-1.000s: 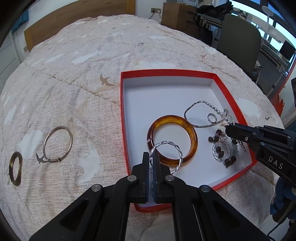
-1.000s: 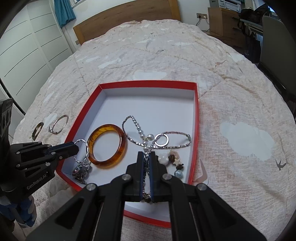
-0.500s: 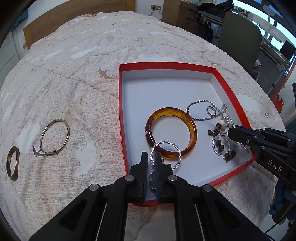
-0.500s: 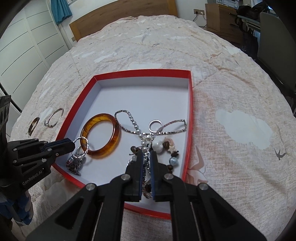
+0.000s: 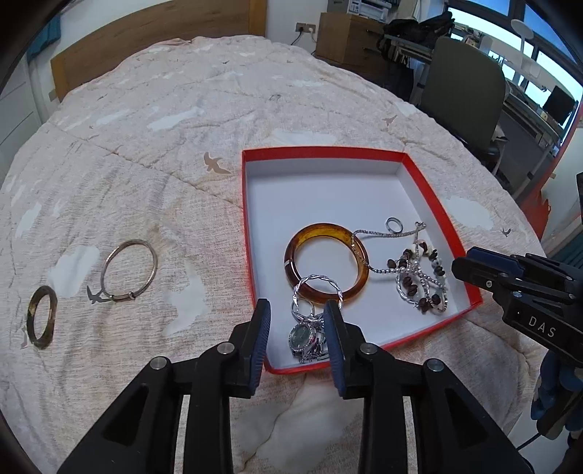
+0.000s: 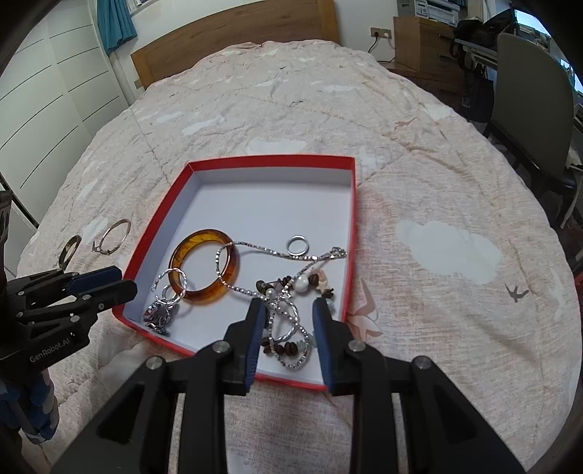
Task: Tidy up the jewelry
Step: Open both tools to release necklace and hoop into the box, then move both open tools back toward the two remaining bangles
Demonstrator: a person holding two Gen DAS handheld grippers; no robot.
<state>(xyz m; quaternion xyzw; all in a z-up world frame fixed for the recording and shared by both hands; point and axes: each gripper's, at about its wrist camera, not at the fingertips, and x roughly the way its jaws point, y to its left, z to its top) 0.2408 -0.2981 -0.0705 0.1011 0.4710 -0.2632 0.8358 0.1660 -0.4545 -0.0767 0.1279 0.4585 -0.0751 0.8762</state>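
Both tools opened; watch (image 5: 304, 337), beads (image 6: 282, 346) released

Pale quilt (image 6: 419, 153) with bird and cloud prints covering a bed, wooden headboard (image 6: 233, 43) standing behind it, white wardrobe (image 6: 47, 102) running left of the headboard, blue curtain (image 6: 114, 22) hanging beside it, wooden cabinet (image 6: 419, 40) and chair (image 6: 528, 94) sitting to its right, daylight coming through windows (image 5: 510, 22).

Matt red cardboard box (image 6: 354, 204) with smooth white lining, glossy amber bangle (image 5: 325, 263), shiny twisted silver-metal ring (image 5: 318, 288), polished watch (image 5: 301, 336) between the left hand-held gripper (image 5: 298, 338) fingers, rough crinkled cloth bedspread (image 5: 145, 153), dull thin metal hoop (image 5: 128, 270).
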